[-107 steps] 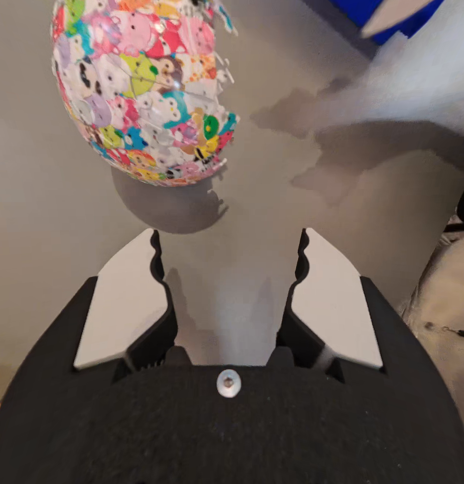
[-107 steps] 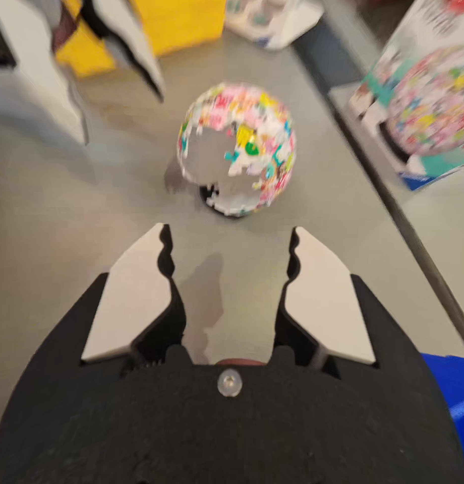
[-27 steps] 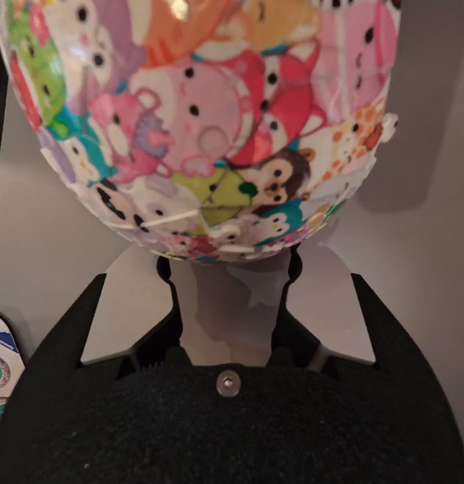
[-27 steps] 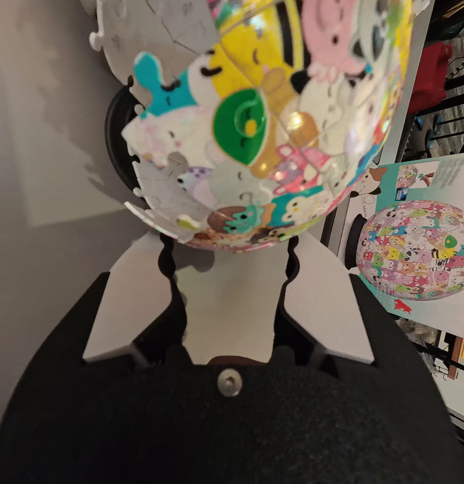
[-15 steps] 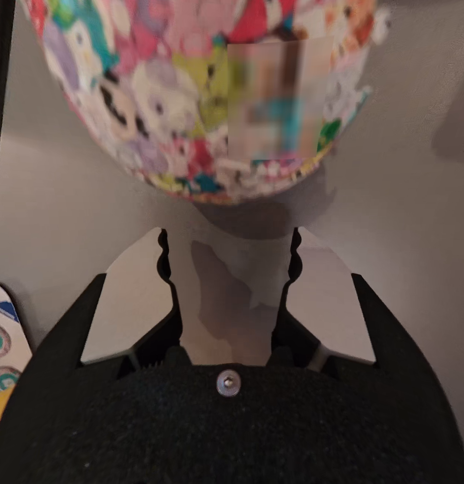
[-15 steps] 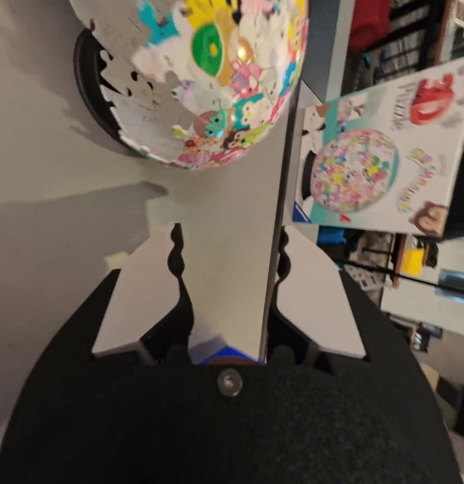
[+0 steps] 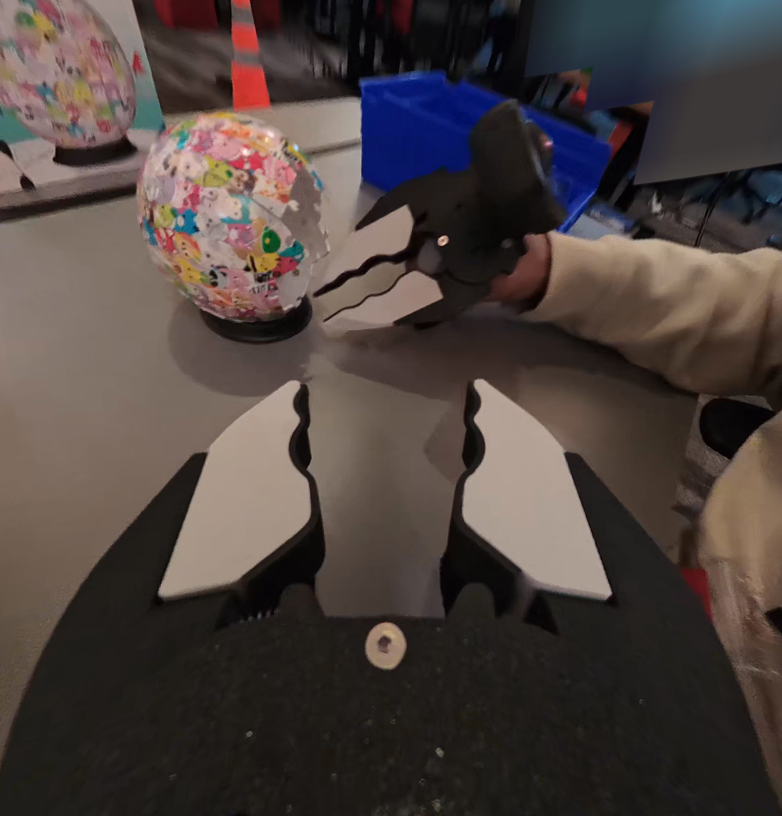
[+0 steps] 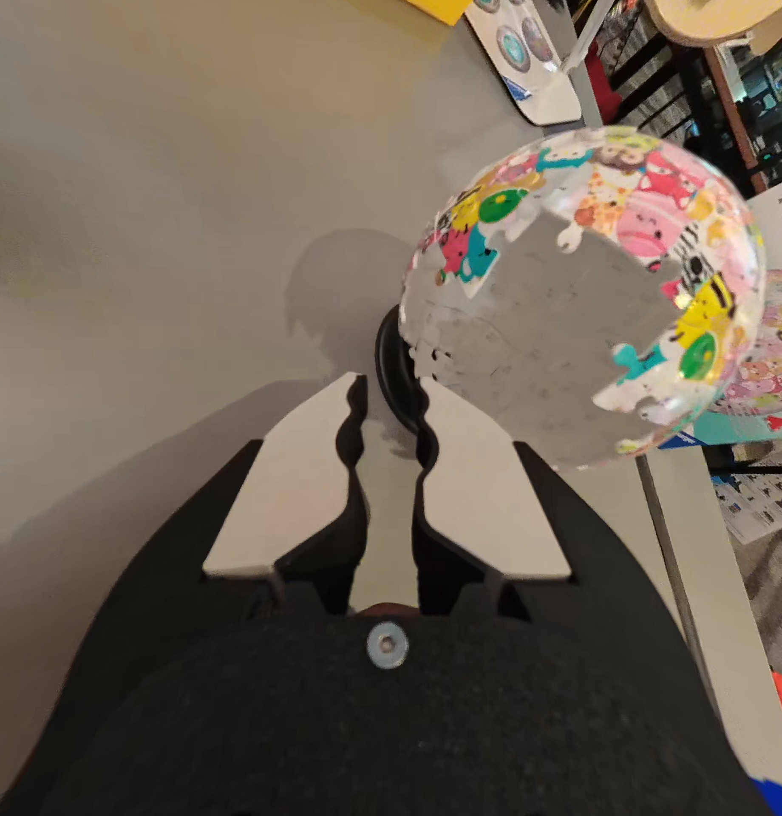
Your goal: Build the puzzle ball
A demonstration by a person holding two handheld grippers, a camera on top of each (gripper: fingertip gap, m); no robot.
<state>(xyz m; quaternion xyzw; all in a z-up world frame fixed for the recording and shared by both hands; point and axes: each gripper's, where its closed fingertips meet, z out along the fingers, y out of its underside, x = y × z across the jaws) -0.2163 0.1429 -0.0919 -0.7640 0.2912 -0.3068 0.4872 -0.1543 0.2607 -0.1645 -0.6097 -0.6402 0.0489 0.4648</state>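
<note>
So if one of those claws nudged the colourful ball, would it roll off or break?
The puzzle ball merely rests on a black ring stand, so it could probably roll off. It looks hollow, a gap showing its grey inside, so likely light and easily crushed.

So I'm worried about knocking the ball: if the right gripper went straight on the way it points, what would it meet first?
Probably the black stand under the puzzle ball: the right gripper, its jaws narrowly open and empty, points at the stand's near edge. Depth is unclear.

My two matching black hand-held grippers and a cream sleeve

My left hand-held gripper [image 7: 385, 393] and right hand-held gripper [image 8: 391, 384] have rough black bodies, white wavy-edged fingers [image 7: 248, 499], one silver screw [image 7: 385, 647]; my sleeve [image 7: 667, 309] is cream knit.
</note>
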